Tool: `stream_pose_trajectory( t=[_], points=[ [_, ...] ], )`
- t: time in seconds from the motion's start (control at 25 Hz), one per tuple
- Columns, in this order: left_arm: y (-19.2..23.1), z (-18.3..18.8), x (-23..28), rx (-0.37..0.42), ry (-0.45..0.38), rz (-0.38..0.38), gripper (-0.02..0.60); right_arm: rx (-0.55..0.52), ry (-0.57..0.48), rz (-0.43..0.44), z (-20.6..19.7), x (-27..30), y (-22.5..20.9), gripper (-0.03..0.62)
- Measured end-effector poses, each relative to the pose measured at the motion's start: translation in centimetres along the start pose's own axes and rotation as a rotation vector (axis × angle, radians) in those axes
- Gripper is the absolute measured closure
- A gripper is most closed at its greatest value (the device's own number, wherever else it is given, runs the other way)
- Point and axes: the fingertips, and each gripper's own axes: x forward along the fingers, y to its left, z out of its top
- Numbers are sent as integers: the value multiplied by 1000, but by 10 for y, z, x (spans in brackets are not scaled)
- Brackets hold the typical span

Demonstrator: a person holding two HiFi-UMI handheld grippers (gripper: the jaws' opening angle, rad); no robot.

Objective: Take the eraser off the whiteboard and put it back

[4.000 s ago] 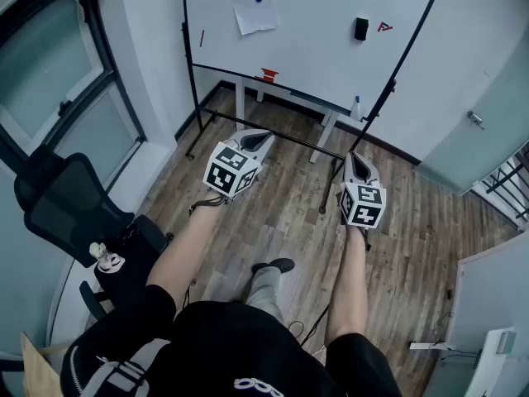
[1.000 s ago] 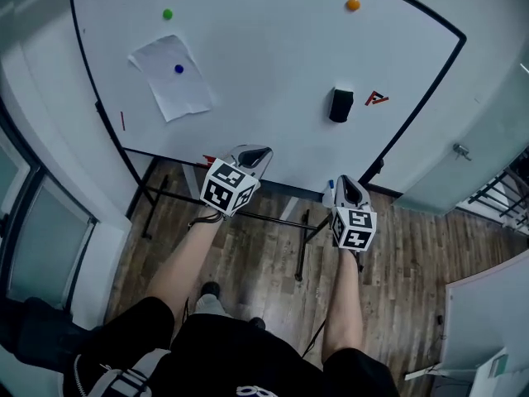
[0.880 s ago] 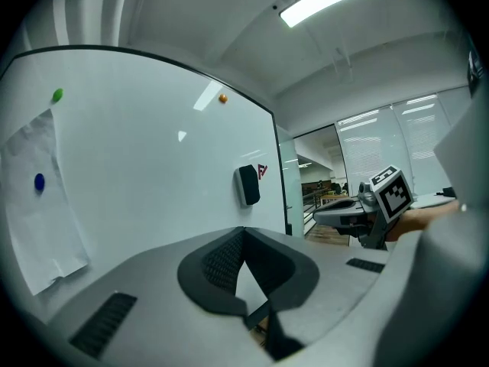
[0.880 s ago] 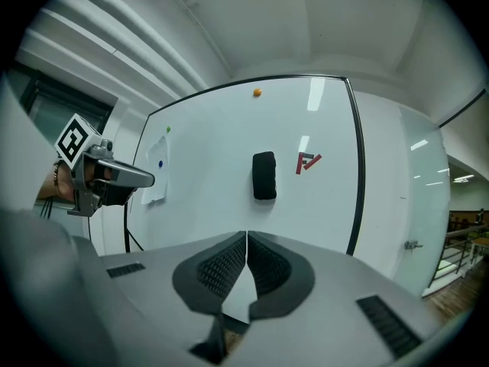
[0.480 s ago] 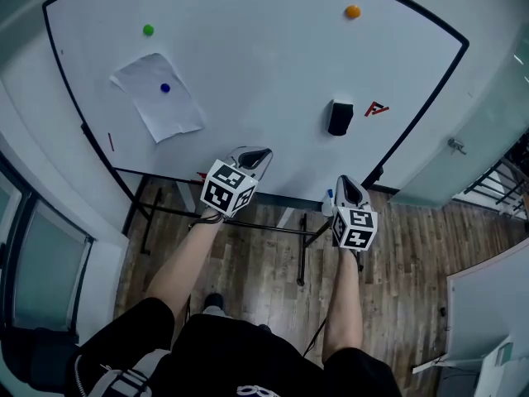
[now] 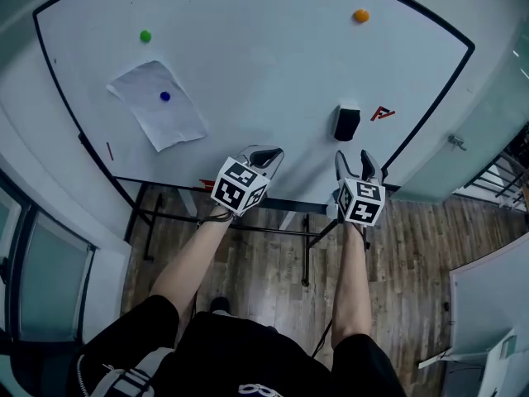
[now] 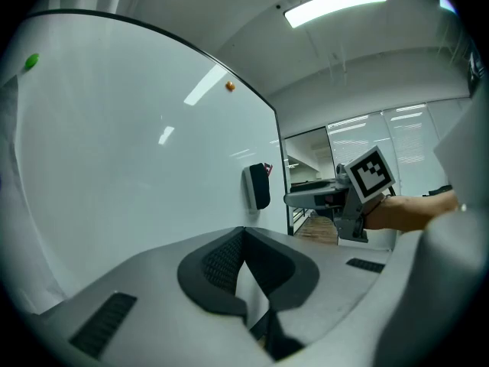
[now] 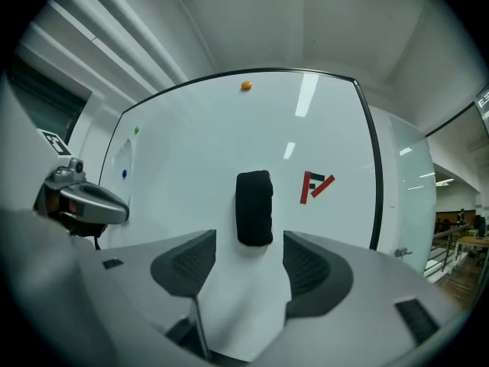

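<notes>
A black eraser (image 6: 346, 123) sticks upright on the whiteboard (image 6: 248, 64), beside a red mark (image 6: 381, 113). My right gripper (image 6: 354, 159) is just below the eraser, pointing at the board. Its jaws are opening, and nothing is between them. In the right gripper view the eraser (image 8: 254, 208) stands straight ahead, just beyond the right gripper (image 8: 248, 247). My left gripper (image 6: 269, 152) is shut and holds nothing; it sits left of the eraser, near the board's lower edge. The left gripper (image 7: 244, 234) view shows the eraser (image 7: 258, 186) to its right, with the right gripper (image 7: 306, 199) close to it.
A sheet of paper (image 6: 157, 104) hangs on the board's left under a blue magnet (image 6: 164, 96). A green magnet (image 6: 145, 35) and an orange magnet (image 6: 361, 15) sit higher up. The board's stand (image 6: 302, 251) rests on a wooden floor (image 6: 413, 246). A door (image 6: 450, 143) is at the right.
My right gripper has risen toward the eraser and its jaws have gone from shut to open. The left gripper has shifted a little right along the board.
</notes>
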Motion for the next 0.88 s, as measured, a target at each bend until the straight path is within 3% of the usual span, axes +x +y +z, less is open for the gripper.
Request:
stream_pose_trajectory(
  t=[0.28, 0.88],
  points=[
    [10, -3, 2, 28, 14, -40, 561, 4, -50, -81, 29, 35, -2, 318],
    [58, 0, -1, 38, 3, -12, 561, -4, -48, -172, 29, 83, -12, 321]
  ],
)
